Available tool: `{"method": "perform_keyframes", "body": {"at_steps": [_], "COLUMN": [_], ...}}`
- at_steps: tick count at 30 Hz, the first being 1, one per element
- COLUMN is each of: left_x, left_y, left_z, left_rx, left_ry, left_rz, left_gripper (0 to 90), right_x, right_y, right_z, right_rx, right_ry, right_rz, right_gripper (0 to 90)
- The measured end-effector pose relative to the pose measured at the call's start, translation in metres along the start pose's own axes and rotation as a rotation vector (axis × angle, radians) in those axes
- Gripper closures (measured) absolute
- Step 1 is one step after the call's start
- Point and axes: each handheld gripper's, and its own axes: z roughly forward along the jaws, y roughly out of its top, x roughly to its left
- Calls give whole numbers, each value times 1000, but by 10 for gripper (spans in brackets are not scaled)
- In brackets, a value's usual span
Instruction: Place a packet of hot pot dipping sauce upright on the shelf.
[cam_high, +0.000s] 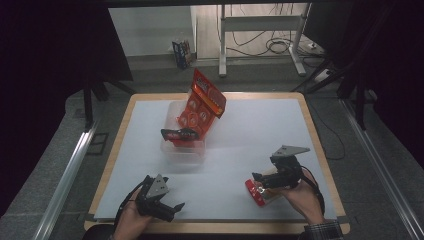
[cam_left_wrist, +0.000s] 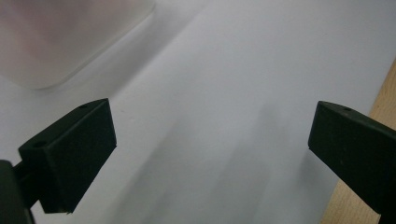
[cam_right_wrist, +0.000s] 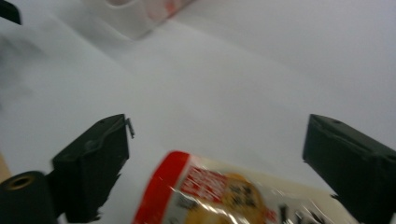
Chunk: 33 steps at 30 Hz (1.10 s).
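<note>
A person's right tongs (cam_high: 256, 178), jaws wide and gripping nothing, are straddling a red snack packet (cam_high: 260, 192) lying near the tabletop (cam_high: 250, 130) front edge, likely needing closing next; left tongs (cam_high: 176, 206) are resting open, empty.

A right gripper (cam_high: 259, 178) hovers with open jaws over a red snack packet (cam_high: 259, 192) on a white worktop (cam_high: 250, 130); a clear bin (cam_high: 184, 145) of red packets stands well apart.
</note>
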Motion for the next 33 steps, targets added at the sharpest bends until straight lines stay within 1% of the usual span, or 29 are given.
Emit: {"method": "perform_keyframes", "body": {"at_steps": [1, 2, 3, 4, 6, 7, 8, 9, 10, 11, 12, 13, 14, 16, 19, 23, 26, 27, 29, 30, 31, 33], "left_x": [0, 0, 0, 0, 0, 0, 0, 0, 0, 0, 0, 0, 0, 0, 0, -1, -1, -1, -1, -1, -1, -1], "left_y": [0, 0, 0, 0, 0, 0, 0, 0, 0, 0, 0, 0, 0, 0, 0, 0, 0, 0, 0, 0, 0, 0], "left_z": [0, 0, 0, 0, 0, 0, 0, 0, 0, 0, 0, 0, 0, 0, 0, 1, 1, 1, 1, 1, 1, 1], "left_rx": [0, -1, -1, 0, 0, 0, 0, 0, 0, 1, 1, 0, 0, 0, 1, 2, 3, 3, 3, 3, 3, 4], "left_ry": [0, 0, 0, 0, 0, 0, 1, 0, 0, 0, 0, 0, 0, -1, -2, -4, -4, -4, -5, -5, -6, -6], "left_rz": [0, -1, -1, 0, 0, 0, 0, 0, 0, 0, 0, 0, 0, 0, 1, 2, 3, 4, 4, 4, 4, 4], "left_gripper": [8, 8, 8, 8, 8, 8, 8, 8, 8, 8, 8, 8, 8, 8, 8, 8, 8, 8, 8, 8, 8, 8], "right_x": [0, -3, -10, -10, -15, -19, -19, -20, -23, -24, -24, -25, -27, -30, -37, -48, -54, -59, -60, -62, -66, -67], "right_y": [0, -3, -7, -7, -12, -16, -16, -18, -23, -26, -26, -28, -31, -35, -42, -49, -54, -58, -59, -61, -65, -66], "right_z": [0, -3, -10, -10, -17, -23, -23, -25, -29, -30, -30, -32, -33, -35, -39, -40, -37, -34, -33, -31, -28, -27], "right_rx": [0, 0, 2, 2, 7, 18, 18, 26, 37, 44, 44, 52, 66, 85, 93, 112, 130, 146, 153, 160, 185, 191], "right_ry": [0, -14, -31, -31, -45, -59, -59, -71, -86, -93, -93, -108, -136, -168, -202, -249, -264, -274, -277, -281, -295, -297], "right_rz": [0, 15, 44, 44, 64, 66, 66, 72, 72, 71, 71, 69, 65, 68, 84, 106, 122, 132, 131, 141, 149, 155], "right_gripper": [134, 186, 277, 277, 376, 465, 465, 499, 585, 615, 615, 655, 708, 777, 876, 889, 890, 890, 890, 890, 889, 889]}}
